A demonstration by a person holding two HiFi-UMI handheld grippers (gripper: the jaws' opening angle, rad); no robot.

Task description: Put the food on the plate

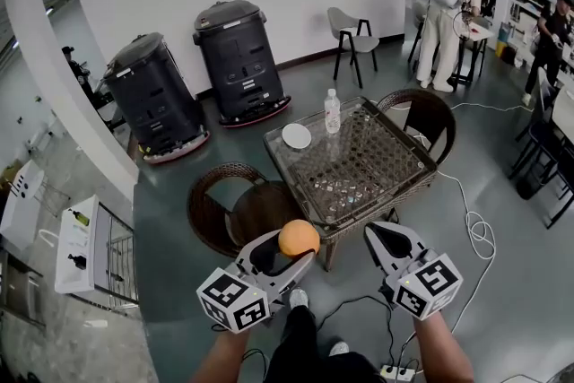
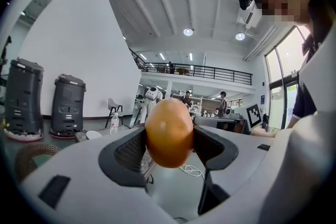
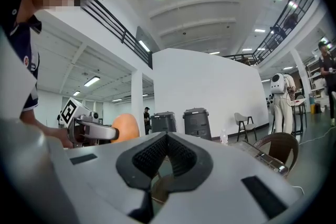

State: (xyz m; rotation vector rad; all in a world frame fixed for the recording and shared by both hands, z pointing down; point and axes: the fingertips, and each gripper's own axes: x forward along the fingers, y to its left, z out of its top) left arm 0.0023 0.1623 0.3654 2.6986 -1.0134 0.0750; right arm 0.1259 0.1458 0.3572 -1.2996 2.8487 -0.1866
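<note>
An orange, egg-shaped piece of food is clamped between the pads of my left gripper, held in the air in front of the table's near corner. In the left gripper view the food bulges out between both jaws. A small white plate lies on the far left part of the glass-topped wicker table, well beyond the food. My right gripper hovers to the right of the left one, shut with nothing in it. From the right gripper view the food shows at the left.
A clear water bottle stands on the table just right of the plate. Wicker chairs sit at the table's near left and far right. Two black machines line the wall. Cables trail on the floor. People stand at the far right.
</note>
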